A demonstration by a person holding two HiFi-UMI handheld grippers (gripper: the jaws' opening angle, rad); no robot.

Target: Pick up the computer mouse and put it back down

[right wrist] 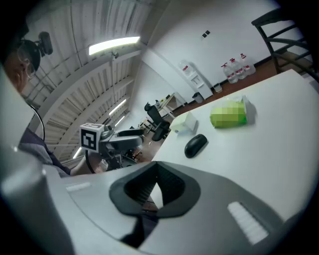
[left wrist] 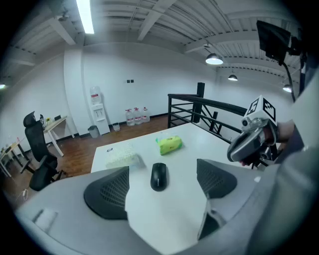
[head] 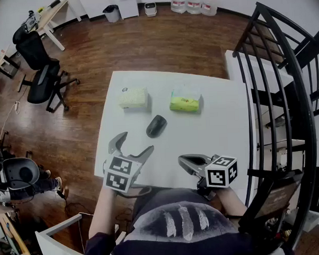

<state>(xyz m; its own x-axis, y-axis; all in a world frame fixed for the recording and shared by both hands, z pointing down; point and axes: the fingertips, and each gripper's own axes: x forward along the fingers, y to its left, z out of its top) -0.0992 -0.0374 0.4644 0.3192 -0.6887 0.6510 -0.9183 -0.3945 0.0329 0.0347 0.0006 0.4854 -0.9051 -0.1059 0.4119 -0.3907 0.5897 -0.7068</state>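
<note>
A black computer mouse [head: 156, 125] lies flat near the middle of the white table [head: 223, 127]. My left gripper [head: 135, 144] hovers over the table's near edge, just short and left of the mouse, and does not touch it. In the left gripper view the mouse [left wrist: 158, 176] sits ahead of the wide-open jaws, and nothing is between the pads [left wrist: 107, 193]. My right gripper [head: 185, 161] is at the near edge, right of the mouse, with its jaws shut and empty. In the right gripper view the mouse [right wrist: 196, 145] lies well beyond the fingertips [right wrist: 158, 182].
Behind the mouse lie a white tissue pack [head: 134, 98] and a green pack [head: 185, 101]. A black metal railing [head: 284, 87] runs along the table's right side. An office chair [head: 41, 76] stands on the wood floor at far left.
</note>
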